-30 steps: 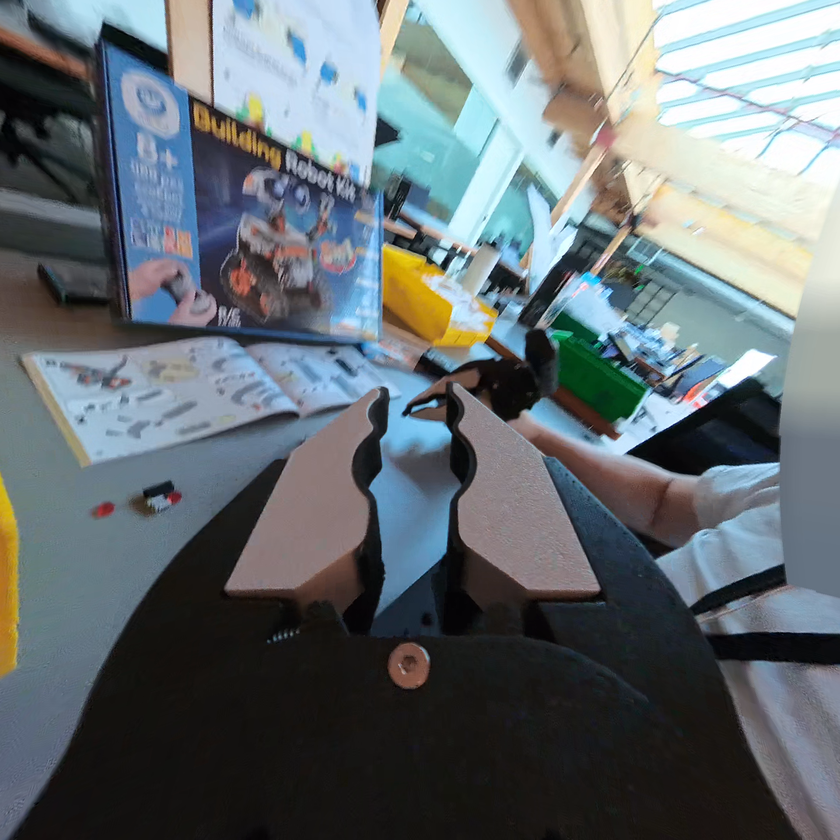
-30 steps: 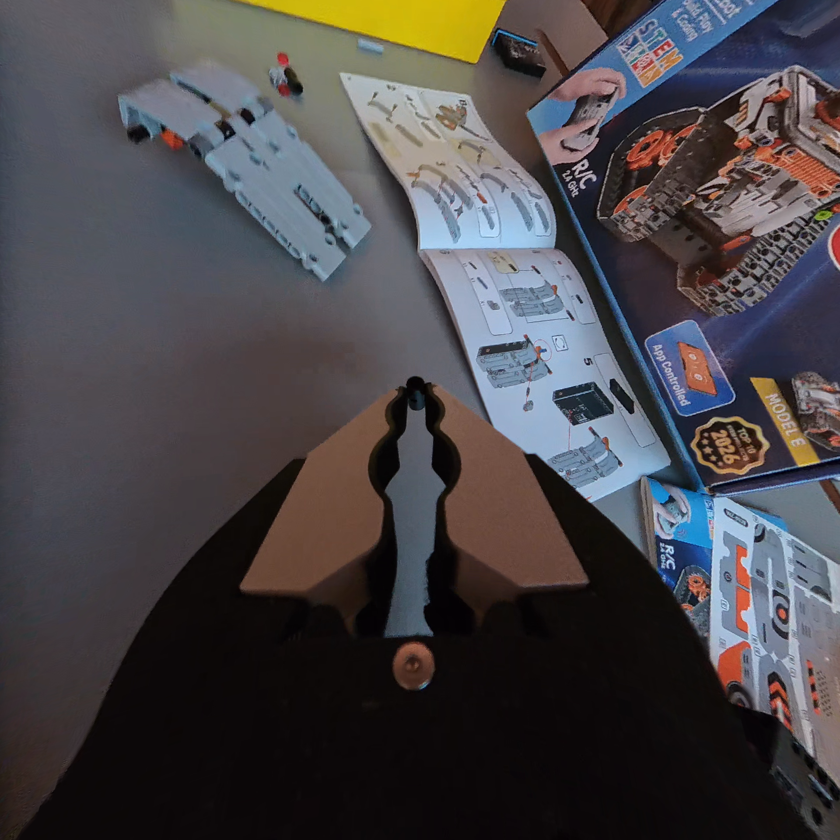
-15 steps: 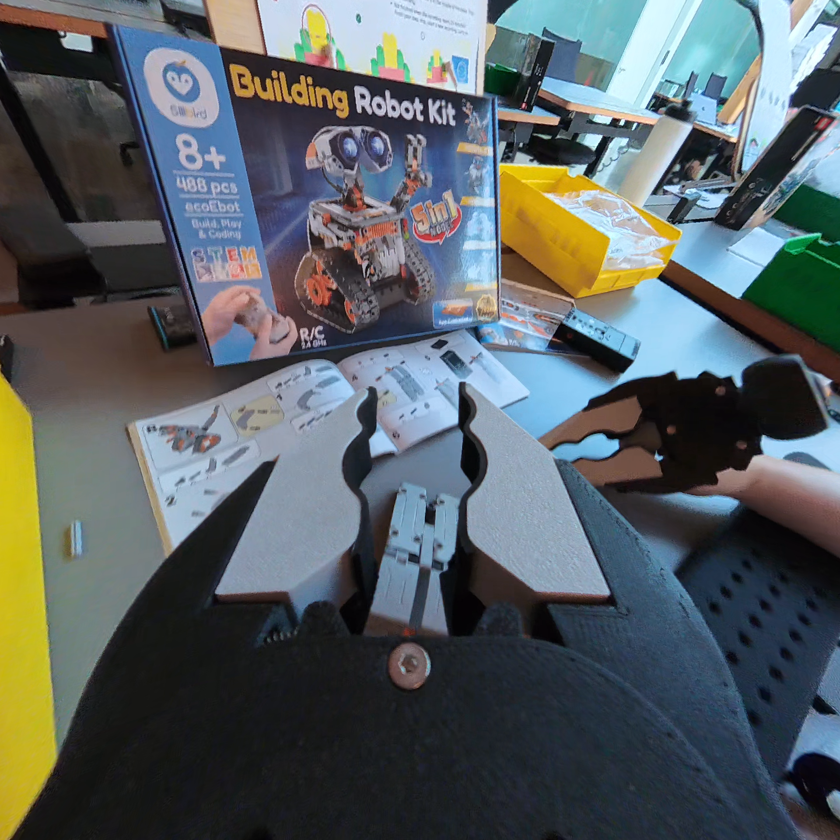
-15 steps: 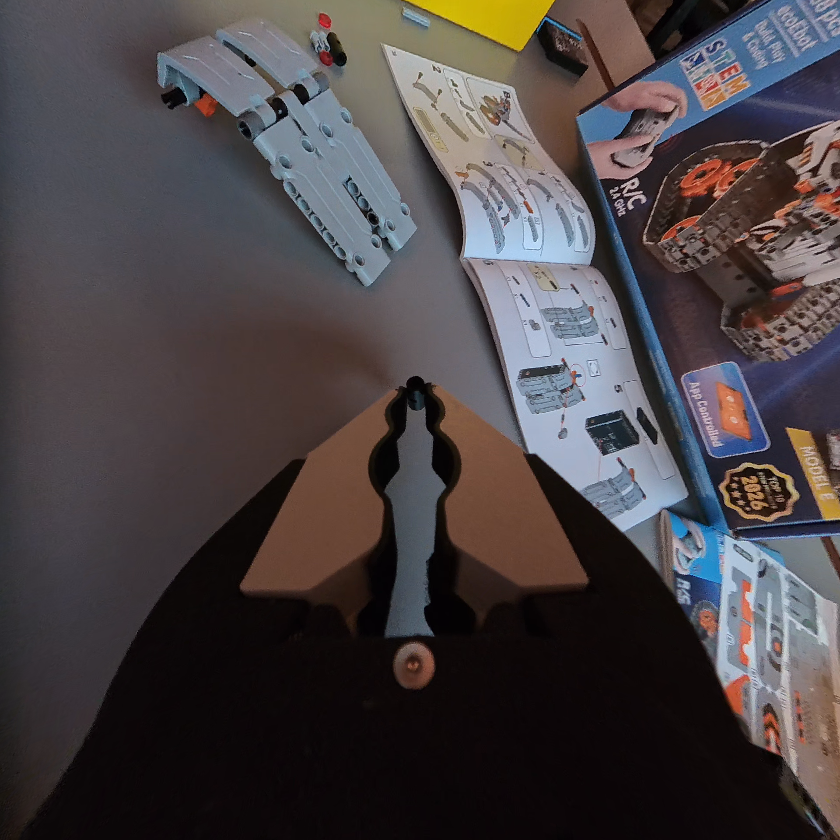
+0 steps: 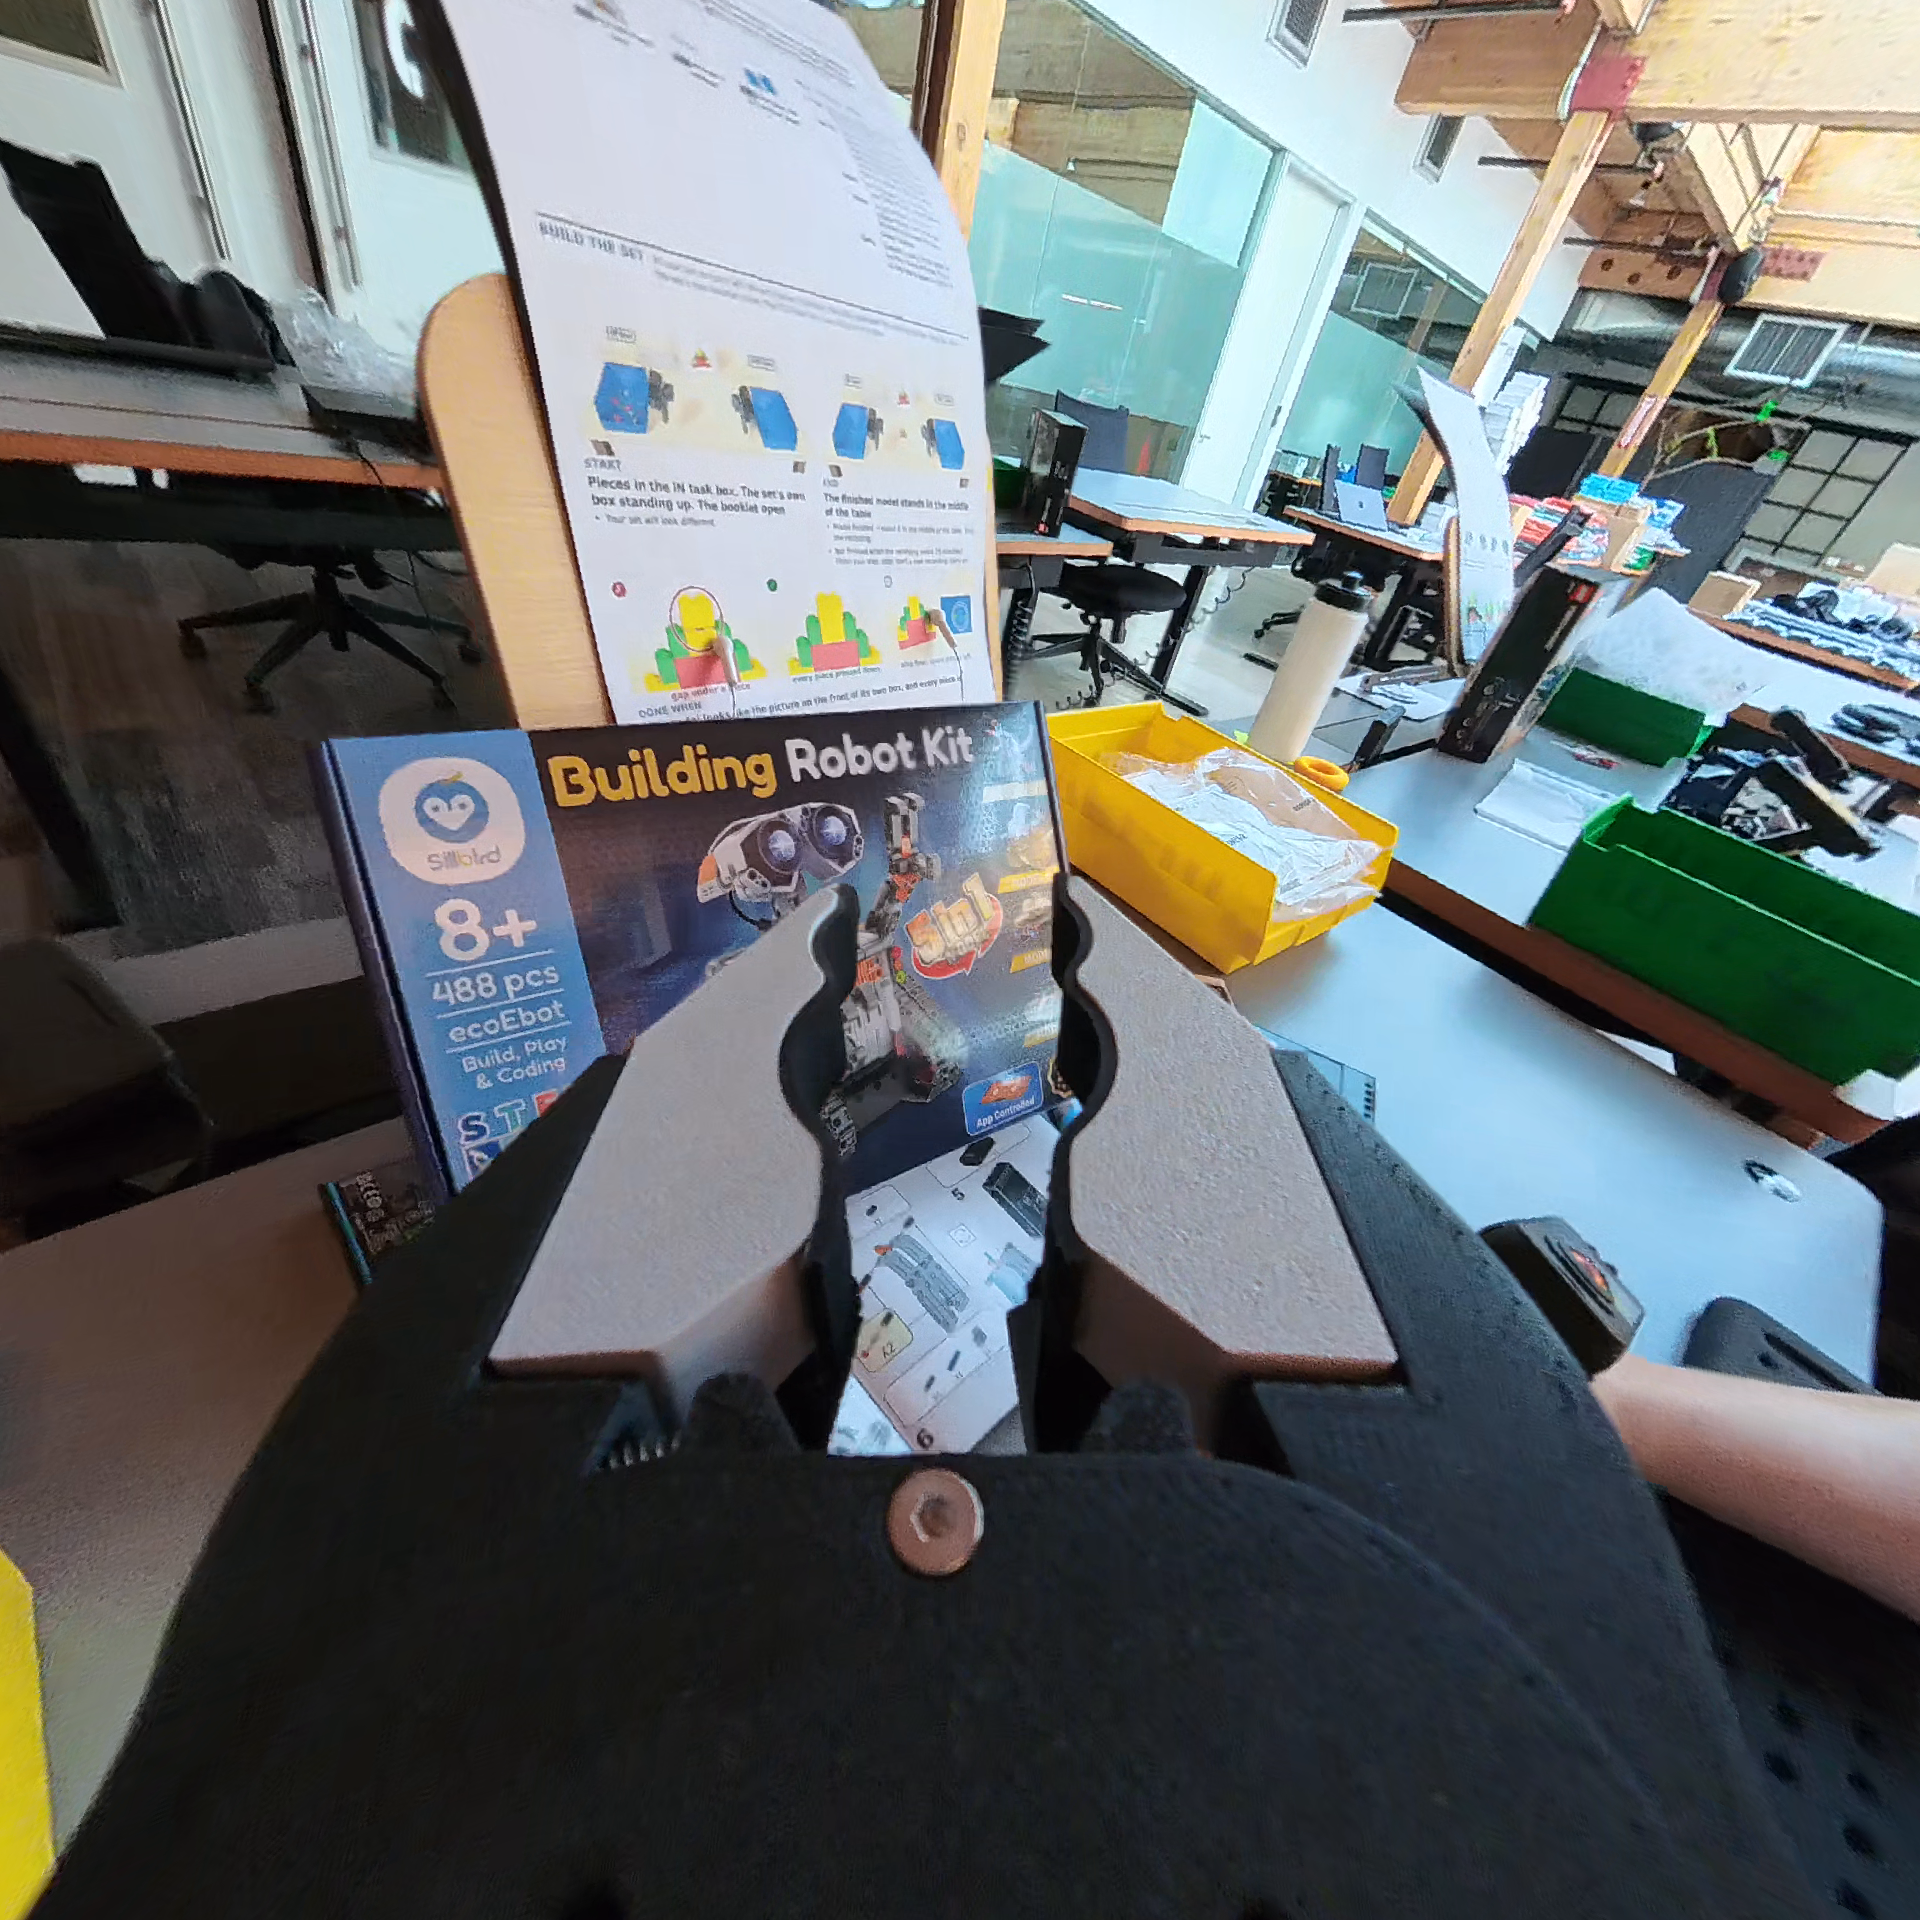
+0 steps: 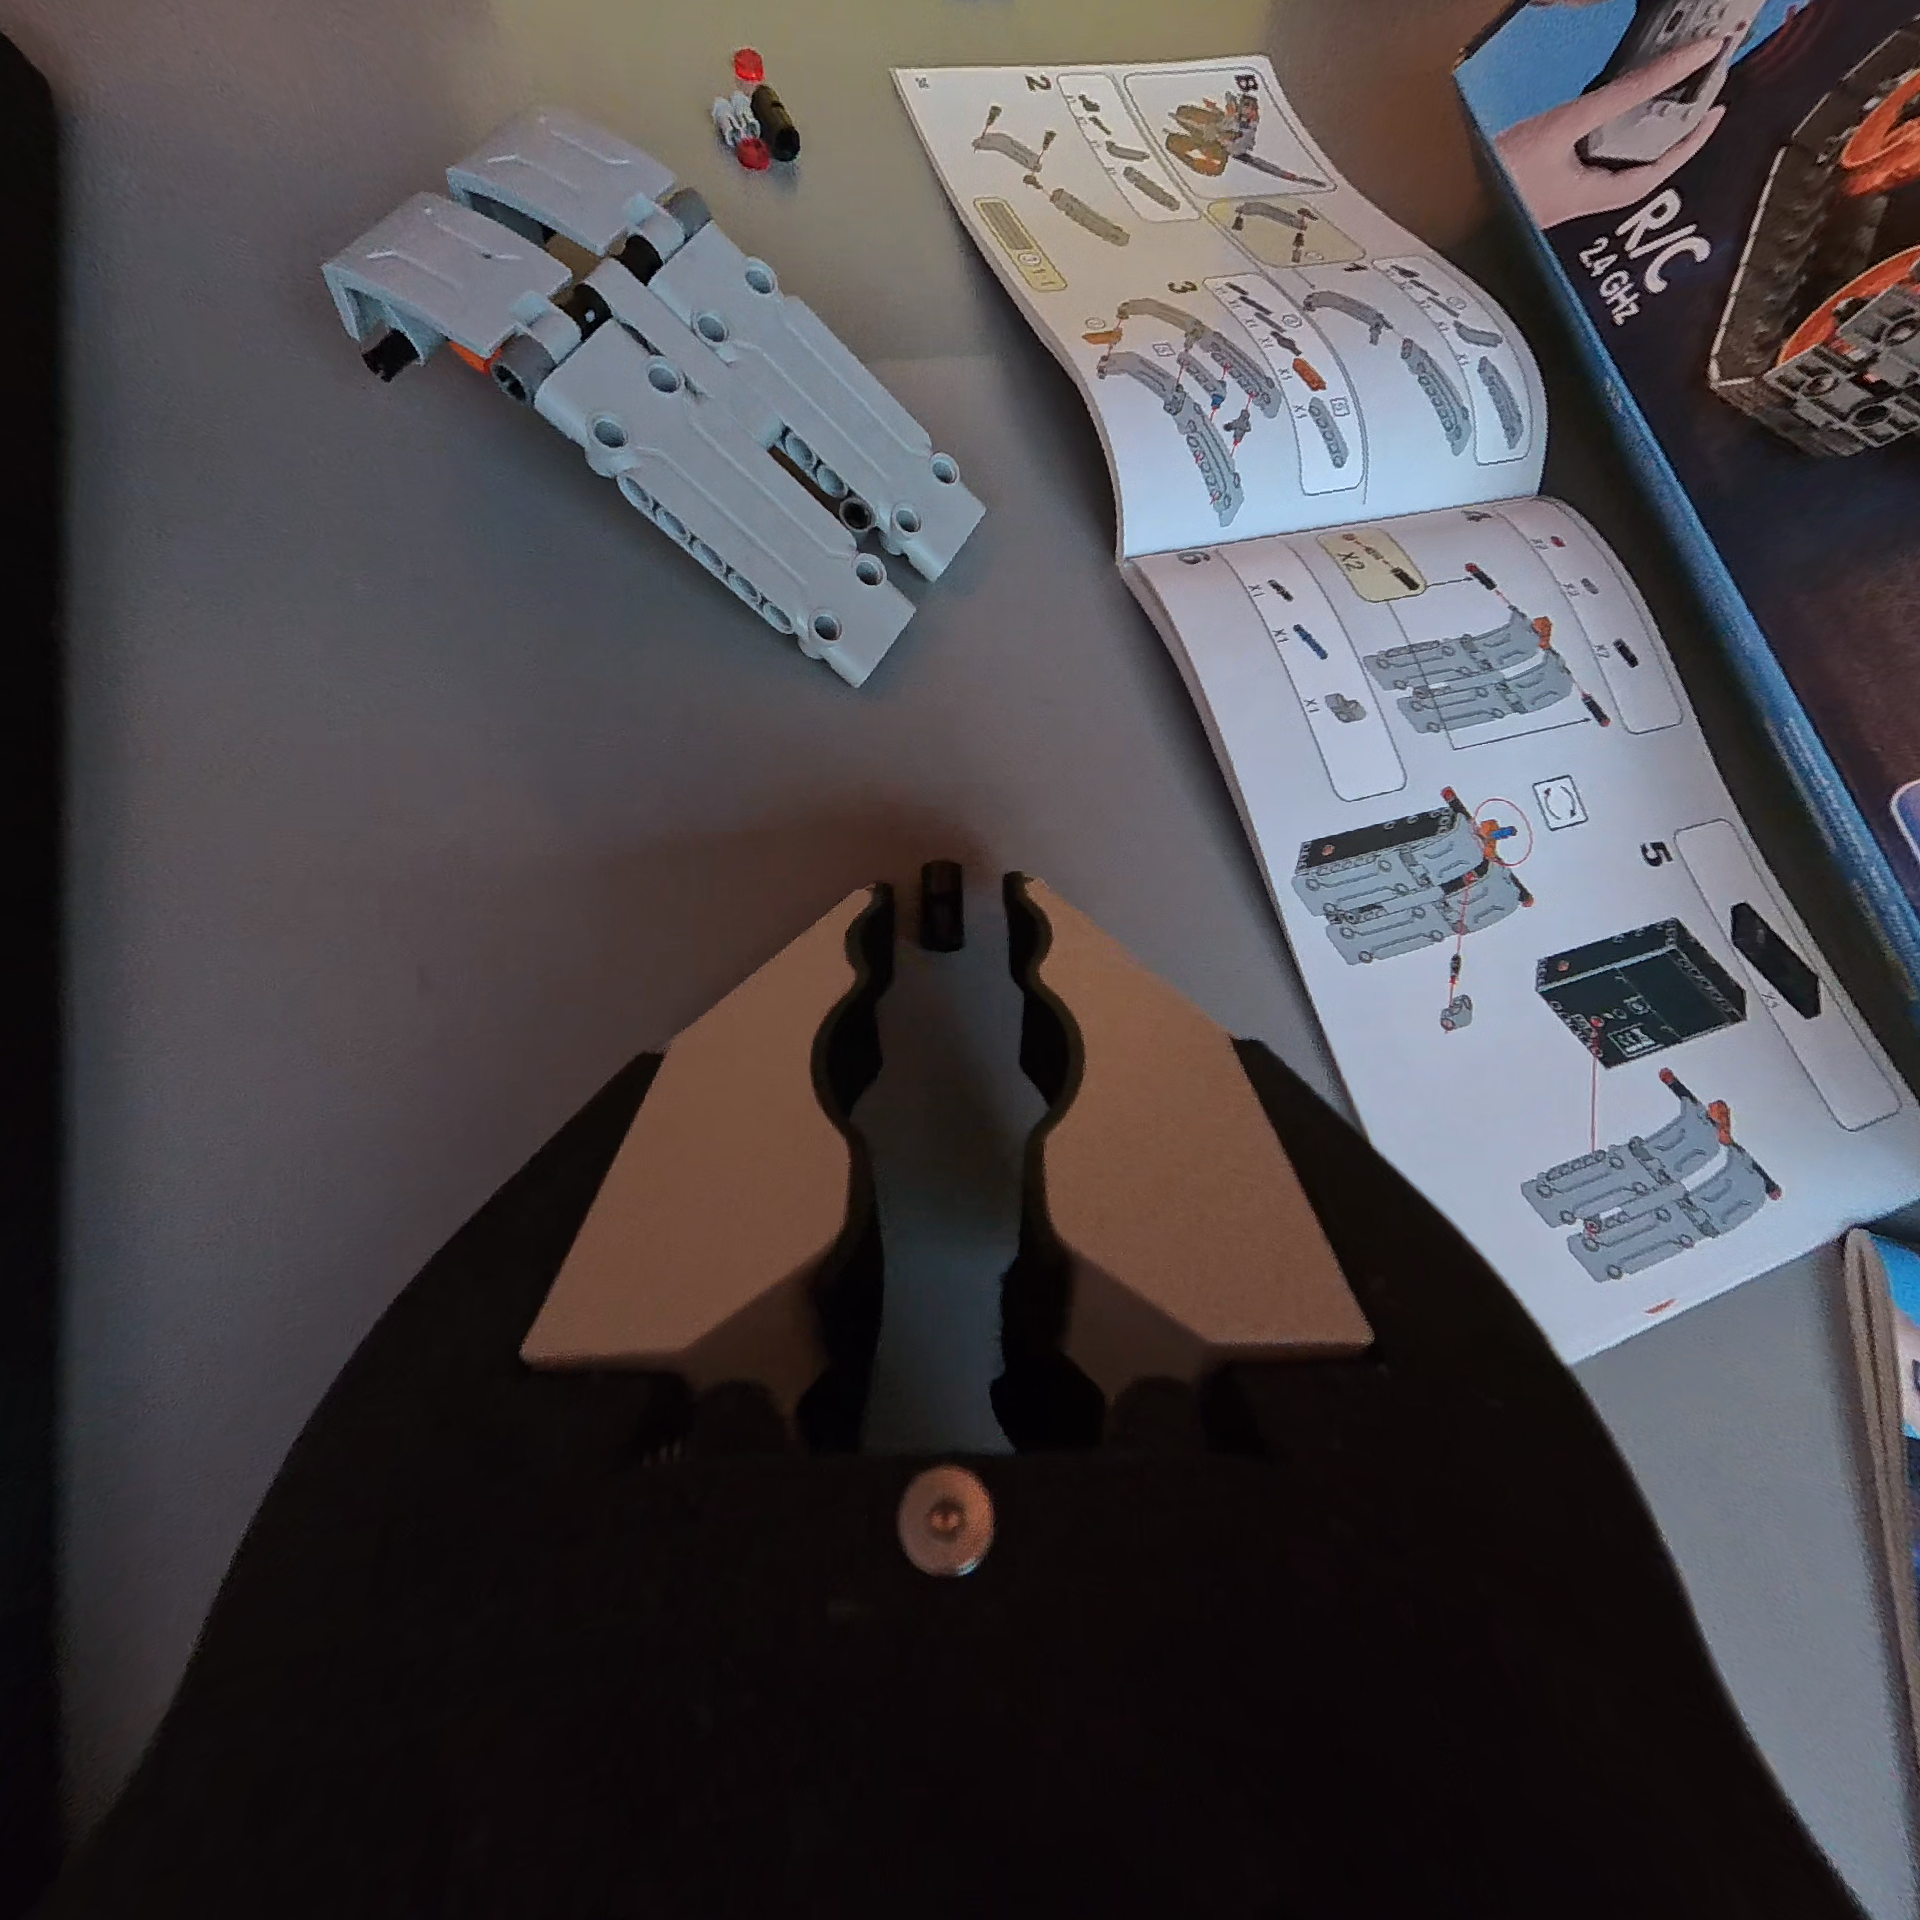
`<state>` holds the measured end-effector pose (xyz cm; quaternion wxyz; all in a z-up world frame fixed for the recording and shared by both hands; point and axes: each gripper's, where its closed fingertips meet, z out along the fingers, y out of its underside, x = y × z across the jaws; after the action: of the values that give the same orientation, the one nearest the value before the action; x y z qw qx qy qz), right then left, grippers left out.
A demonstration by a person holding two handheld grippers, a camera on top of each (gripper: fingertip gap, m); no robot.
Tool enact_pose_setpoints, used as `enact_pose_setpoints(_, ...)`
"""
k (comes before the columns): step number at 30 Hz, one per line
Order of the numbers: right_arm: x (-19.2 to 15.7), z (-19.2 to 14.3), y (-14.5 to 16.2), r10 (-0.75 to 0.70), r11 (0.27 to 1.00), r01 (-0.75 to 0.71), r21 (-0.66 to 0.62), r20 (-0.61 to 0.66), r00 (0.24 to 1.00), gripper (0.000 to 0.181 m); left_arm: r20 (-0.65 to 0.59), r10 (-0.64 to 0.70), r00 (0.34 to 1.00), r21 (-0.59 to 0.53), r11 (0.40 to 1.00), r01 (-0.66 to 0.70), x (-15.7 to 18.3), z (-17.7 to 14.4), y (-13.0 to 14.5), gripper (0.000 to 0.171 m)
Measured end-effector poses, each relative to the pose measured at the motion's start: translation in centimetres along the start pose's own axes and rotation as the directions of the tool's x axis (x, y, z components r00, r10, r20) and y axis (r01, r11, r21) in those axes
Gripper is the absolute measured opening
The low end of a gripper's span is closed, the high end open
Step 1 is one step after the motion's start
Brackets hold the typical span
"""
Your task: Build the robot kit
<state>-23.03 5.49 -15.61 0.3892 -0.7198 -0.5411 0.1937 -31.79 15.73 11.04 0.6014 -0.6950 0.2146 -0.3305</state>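
In the right wrist view my right gripper (image 6: pixel 948 888) is open just above the grey table. A small black peg (image 6: pixel 942 906) sits between its fingertips, with a gap on each side. A grey brick assembly (image 6: pixel 665 395) lies flat ahead and to the left. A few tiny red and black parts (image 6: pixel 758 109) lie beyond it. In the left wrist view my left gripper (image 5: pixel 951 914) is open and empty. It is held above the table and points at the upright blue kit box (image 5: pixel 623 935). The open booklet (image 5: pixel 935 1278) shows through its jaws.
The booklet (image 6: pixel 1403 675) and the kit box (image 6: pixel 1766 312) lie to the right of the right gripper. A printed sheet (image 5: pixel 748 416) stands behind the box. A yellow bin (image 5: pixel 1174 862) and a green bin (image 5: pixel 1714 956) are at the right. A person's forearm (image 5: pixel 1766 1455) is at lower right.
My right gripper was shut on the black peg and has opened; it is now closer to the grey assembly. My left gripper has tilted up, so the assembly is out of its view.
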Motion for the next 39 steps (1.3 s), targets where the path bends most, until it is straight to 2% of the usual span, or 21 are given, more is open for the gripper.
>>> enact_pose_setpoints(3, 0.0, -0.3, -0.2, -0.008, 1.0, 0.007, 0.029, 0.028, 1.0, 0.023, -0.029, -0.014, 0.999, -0.059, 0.998, 0.012, -0.9, -0.1, 0.7, 0.035)
enact_pose_setpoints(10, 0.0, -0.7, -0.3, 0.046, 0.997, -0.052, 0.049, 0.123, 0.991, 0.025, -0.001, 0.015, 1.0, -0.181, 0.983, -0.014, -4.1, -0.4, 3.3, 0.032)
enact_pose_setpoints(15, -0.5, -0.4, 0.6, 0.032, 0.999, -0.031, -0.006, 0.166, 0.986, 0.025, -0.007, 0.019, 1.0, -0.188, 0.982, -0.02, -5.0, -0.4, 3.6, 0.032)
enact_pose_setpoints(20, -0.5, -0.5, 0.7, 0.063, 0.998, -0.061, -0.014, 0.199, 0.978, 0.027, -0.062, -0.07, 0.996, -0.182, 0.982, 0.057, -4.8, 0.3, 4.1, 0.032)
enact_pose_setpoints(29, -0.2, -0.7, 0.7, 0.143, 0.99, -0.142, -0.022, 0.241, 0.96, 0.026, -0.1, -0.064, 0.993, -0.204, 0.978, 0.042, -3.8, 1.2, 4.9, 0.032)
enact_pose_setpoints(39, -0.2, -0.7, 0.7, 0.154, 0.988, -0.153, -0.024, 0.244, 0.958, 0.026, -0.091, -0.066, 0.994, -0.205, 0.978, 0.046, -4.0, 0.9, 4.9, 0.032)
